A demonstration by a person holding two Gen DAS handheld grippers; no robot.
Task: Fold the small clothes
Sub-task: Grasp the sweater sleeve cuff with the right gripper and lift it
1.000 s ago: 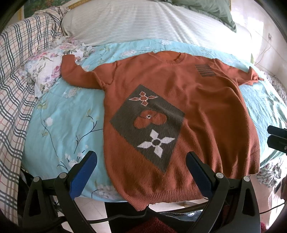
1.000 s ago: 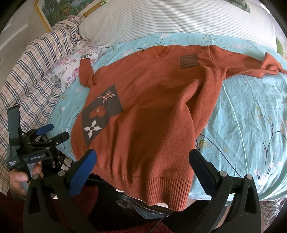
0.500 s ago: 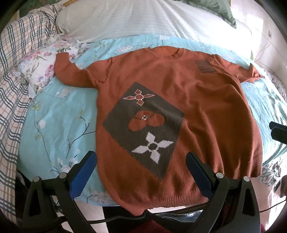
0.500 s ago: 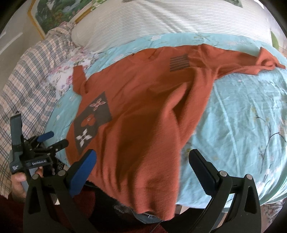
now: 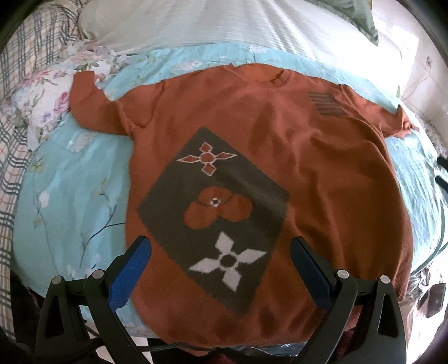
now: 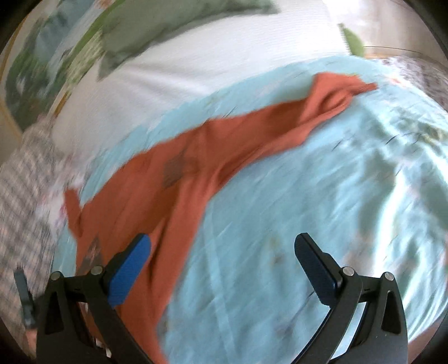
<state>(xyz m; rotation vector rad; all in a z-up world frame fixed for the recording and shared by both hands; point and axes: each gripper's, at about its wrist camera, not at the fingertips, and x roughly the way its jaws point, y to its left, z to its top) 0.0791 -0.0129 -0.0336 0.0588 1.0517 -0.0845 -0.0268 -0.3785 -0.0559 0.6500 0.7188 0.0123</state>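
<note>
We have the orange sweater (image 5: 280,156) spread front-up on the blue flowered bedsheet (image 5: 70,201), collar toward the striped pillow (image 5: 224,25) and hem hanging at the near edge of the bed. Measured from the sweater's dark diamond patch (image 5: 212,212), our left gripper (image 5: 218,252) hovers just over its near corner with jaws wide and nothing between them. Our right gripper (image 6: 222,252) is also spread wide and empty; its view is badly blurred, but it sits over bare sheet well to the right of the patch, looking along the sweater's right sleeve (image 6: 322,109), which runs out long and away toward the far right and ends in a rumpled cuff. The other sleeve (image 5: 92,106) lies bent beyond the patch on the left, its end touching the flowered cloth (image 5: 47,92). We judge no fold is made yet. The next move likely turns on that long right sleeve: our right gripper is the nearer one, and would need to reach along the sleeve's length toward the cuff.
</note>
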